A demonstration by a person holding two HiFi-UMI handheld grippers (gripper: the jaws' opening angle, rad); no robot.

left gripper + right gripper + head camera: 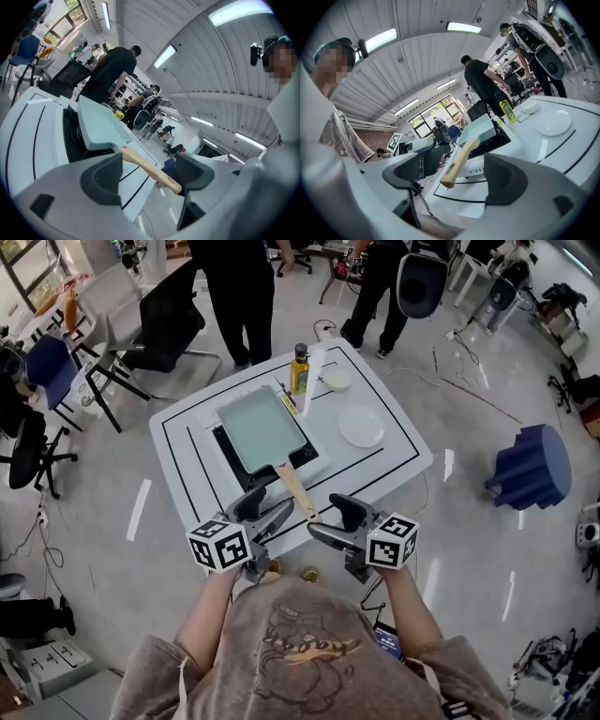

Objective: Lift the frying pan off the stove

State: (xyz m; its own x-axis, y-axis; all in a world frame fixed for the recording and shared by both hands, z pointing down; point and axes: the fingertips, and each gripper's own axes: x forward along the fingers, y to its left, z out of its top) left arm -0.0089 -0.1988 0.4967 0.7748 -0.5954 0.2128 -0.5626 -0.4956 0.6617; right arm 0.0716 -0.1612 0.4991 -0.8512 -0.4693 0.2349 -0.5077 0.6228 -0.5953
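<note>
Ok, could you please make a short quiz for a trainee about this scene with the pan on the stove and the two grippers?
1. True or false: the frying pan rests on the stove, with its wooden handle pointing toward the person.
2. Which thing stands beyond the pan, near the far edge of the table? A) a kettle B) an oil bottle C) a mug
3. How do the jaws of the left gripper and the right gripper stand?
Key: 1 true. 2 B, the oil bottle. 3 open on both; neither presses on anything.
</note>
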